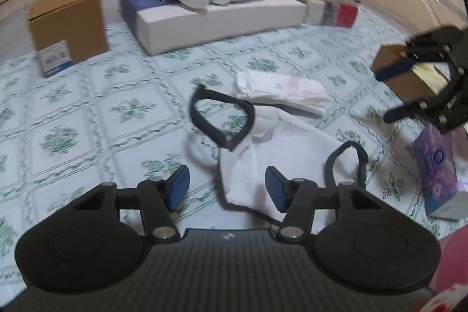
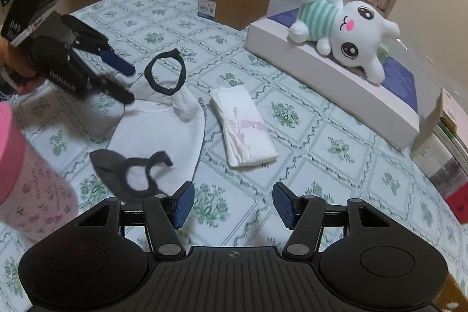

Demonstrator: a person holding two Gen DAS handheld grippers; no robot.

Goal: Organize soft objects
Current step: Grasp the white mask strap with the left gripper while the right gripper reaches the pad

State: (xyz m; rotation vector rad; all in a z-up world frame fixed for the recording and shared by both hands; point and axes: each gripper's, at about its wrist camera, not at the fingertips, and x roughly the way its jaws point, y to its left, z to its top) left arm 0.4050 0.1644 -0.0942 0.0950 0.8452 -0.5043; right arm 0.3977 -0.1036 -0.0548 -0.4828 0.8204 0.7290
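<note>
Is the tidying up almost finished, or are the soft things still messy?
Barely started. Maybe done: the bunny plush already lies on the flat box. In hand: nothing; left claw and right claw are open. Left: the white garment and folded white cloth on the table.

left wrist: low, facing bed | right wrist: opposite | shared: white cloth (image 1: 280,148)

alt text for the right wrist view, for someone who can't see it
The open right gripper hovers over a green floral tablecloth, empty, facing a folded white cloth and a white bag with black handles. The left gripper, also open, reaches in over the bag. Behind, a white plush toy lies on a flat white box.
</note>
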